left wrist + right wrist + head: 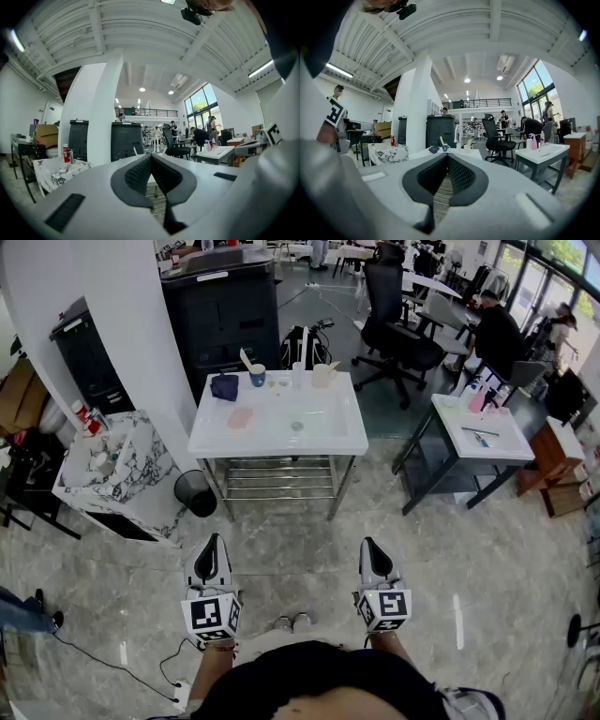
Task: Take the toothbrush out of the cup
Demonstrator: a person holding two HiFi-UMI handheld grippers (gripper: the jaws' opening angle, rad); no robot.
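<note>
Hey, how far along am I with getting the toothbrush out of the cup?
Done: nothing yet. The pale toothbrush stands in the small blue cup at the back of the white basin-top table.
In hand: nothing. The left gripper and right gripper are shut and empty, well short of the table.
Left: walk up, grip the toothbrush, and lift it out.

Daylight pours through tall windows [534, 86] at right and round ceiling lamps [467, 80] glow above; we see a bright, evenly lit scene. Pale streaks of glare lie on the polished floor [458, 620]. Both gripper views bend hard at their dark, rounded edges, and what lies nearest the lens goes soft.
</note>
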